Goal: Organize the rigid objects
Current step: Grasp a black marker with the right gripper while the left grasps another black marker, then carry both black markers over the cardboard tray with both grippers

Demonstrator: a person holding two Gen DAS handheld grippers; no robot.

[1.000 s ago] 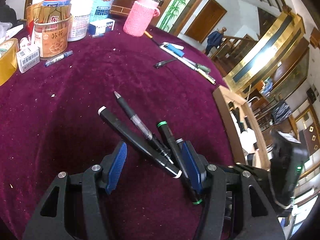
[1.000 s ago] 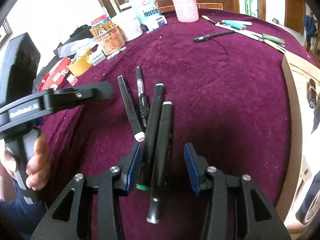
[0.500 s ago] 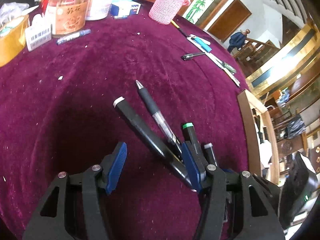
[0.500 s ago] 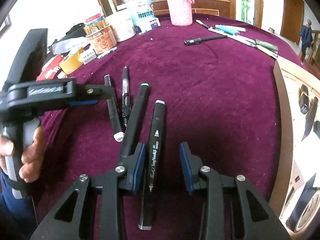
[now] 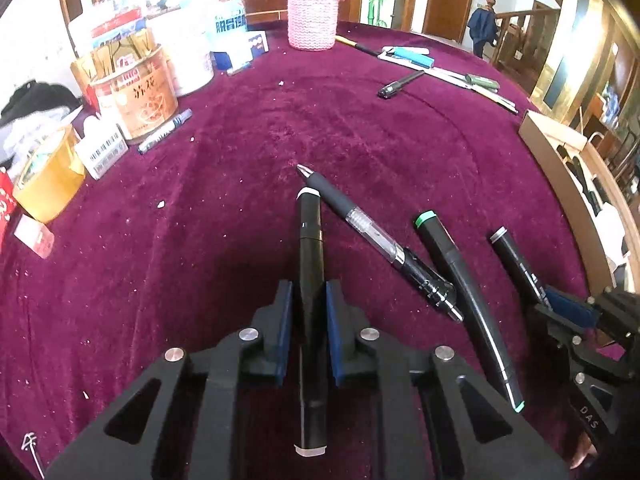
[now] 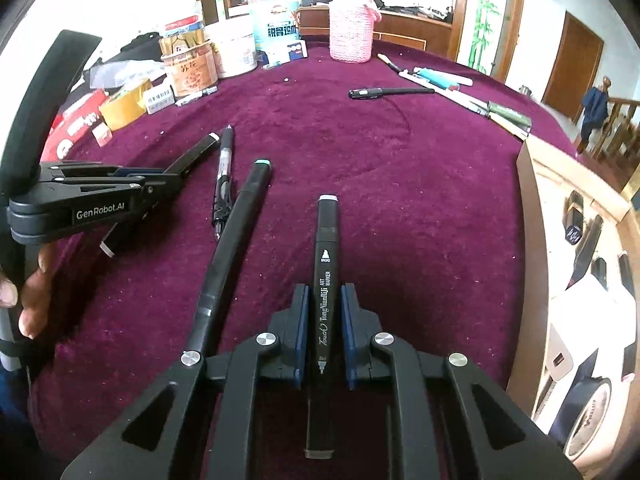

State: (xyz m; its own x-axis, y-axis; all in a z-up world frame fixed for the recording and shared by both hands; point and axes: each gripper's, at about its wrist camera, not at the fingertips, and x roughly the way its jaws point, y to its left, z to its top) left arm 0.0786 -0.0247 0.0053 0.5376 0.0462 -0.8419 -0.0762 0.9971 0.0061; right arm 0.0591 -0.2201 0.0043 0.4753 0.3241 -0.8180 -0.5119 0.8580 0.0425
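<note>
Left gripper (image 5: 308, 312) is closing, pads pressing a white-tipped black marker (image 5: 311, 264) low over the maroon surface (image 5: 360, 140). Right gripper (image 6: 325, 320) is clamping the lettered art marker (image 6: 326, 280). Green-banded marker (image 6: 236, 236) and clear pen (image 6: 223, 176) are lying between them.
</note>
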